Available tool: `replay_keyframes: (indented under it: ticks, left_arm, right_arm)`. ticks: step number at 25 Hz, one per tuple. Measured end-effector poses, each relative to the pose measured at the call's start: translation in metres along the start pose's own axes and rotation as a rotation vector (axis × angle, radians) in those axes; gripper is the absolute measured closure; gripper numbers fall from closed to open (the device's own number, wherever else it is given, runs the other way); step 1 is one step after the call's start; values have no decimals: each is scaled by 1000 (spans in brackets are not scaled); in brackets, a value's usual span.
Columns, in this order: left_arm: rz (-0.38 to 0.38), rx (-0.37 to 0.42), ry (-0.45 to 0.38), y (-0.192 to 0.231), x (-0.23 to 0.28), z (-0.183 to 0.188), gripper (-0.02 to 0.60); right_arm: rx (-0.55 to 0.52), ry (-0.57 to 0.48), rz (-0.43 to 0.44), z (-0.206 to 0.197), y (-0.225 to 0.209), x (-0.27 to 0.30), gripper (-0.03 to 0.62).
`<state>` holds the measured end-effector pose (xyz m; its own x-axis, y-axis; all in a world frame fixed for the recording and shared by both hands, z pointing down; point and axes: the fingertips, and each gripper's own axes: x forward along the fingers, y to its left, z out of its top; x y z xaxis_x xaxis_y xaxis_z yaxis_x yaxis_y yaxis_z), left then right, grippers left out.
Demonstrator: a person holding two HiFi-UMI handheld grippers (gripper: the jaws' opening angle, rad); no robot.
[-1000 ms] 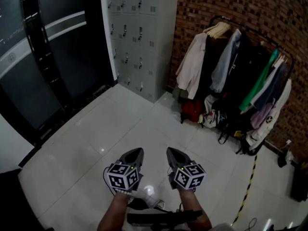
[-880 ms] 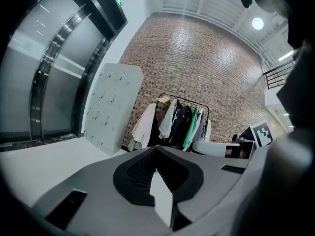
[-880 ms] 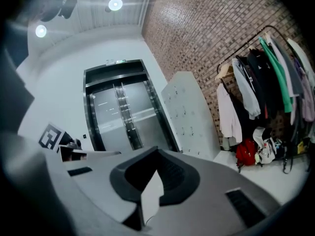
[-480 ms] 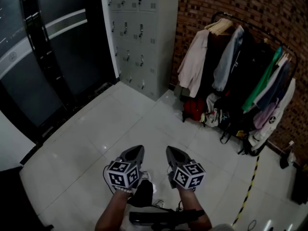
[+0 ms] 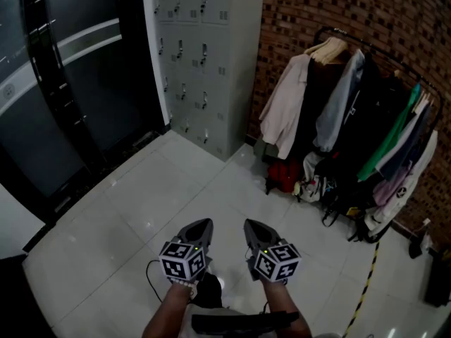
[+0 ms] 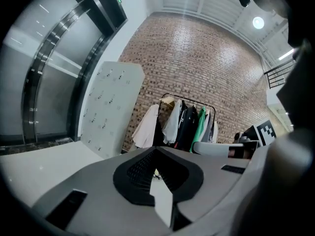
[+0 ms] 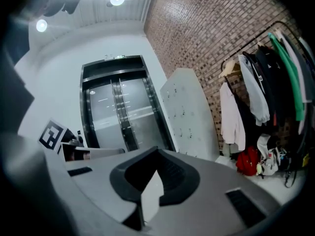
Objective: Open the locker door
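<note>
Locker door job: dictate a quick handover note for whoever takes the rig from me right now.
Left gripper: shut, nothing between its jaws.
Right gripper: shut, also empty.
Both are held low, side by side, above the tiled floor, well short of the target.
The grey lockers stand across the room in the corner by the brick wall, left of the clothes rack. None of them looks open.
Done: nothing on the lockers yet.
Left: walk up, choose one, open a gripper, grasp it and swing it open.
</note>
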<state>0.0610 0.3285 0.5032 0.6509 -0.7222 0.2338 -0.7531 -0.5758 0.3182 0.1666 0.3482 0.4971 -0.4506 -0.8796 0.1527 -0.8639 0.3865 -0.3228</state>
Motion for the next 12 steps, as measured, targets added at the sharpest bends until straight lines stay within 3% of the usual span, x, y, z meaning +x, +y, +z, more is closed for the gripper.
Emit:
replay_keyframes:
  ticks: [12]
  left_arm:
    - [2,-12,-2,122,113,83,583]
  right_arm:
    - [10,-2,3,59,-42,175,588]
